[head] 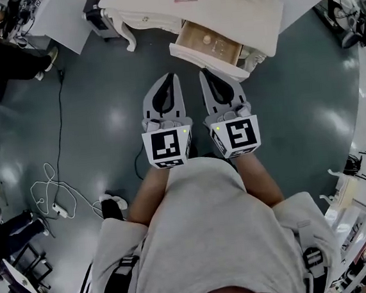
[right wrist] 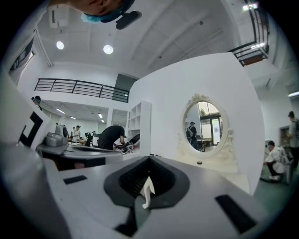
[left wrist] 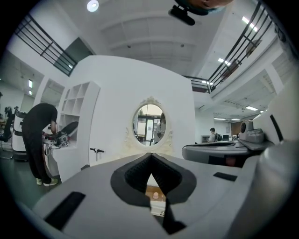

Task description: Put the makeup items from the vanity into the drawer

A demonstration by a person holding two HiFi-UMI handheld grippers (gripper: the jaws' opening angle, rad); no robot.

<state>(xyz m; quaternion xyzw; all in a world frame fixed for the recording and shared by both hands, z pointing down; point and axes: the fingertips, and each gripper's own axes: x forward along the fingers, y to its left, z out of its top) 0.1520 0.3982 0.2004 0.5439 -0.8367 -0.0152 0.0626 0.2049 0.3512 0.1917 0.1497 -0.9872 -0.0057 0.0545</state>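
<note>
White vanity (head: 234, 9) stands at twelve o'clock, its drawer (head: 212, 60) pulled open; left gripper (head: 174, 79) and right gripper (head: 204, 76) sit side by side, jaws closed, empty.

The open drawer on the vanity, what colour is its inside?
Pale tan wood. The drawer shows best in the head view.

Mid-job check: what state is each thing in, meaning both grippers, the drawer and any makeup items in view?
left gripper: shut, empty, aimed at the drawer.
right gripper: shut, empty.
drawer: pulled open.
small round item: lying inside the drawer.
thin pink item: lying flat on the vanity top, not yet put away.
</note>
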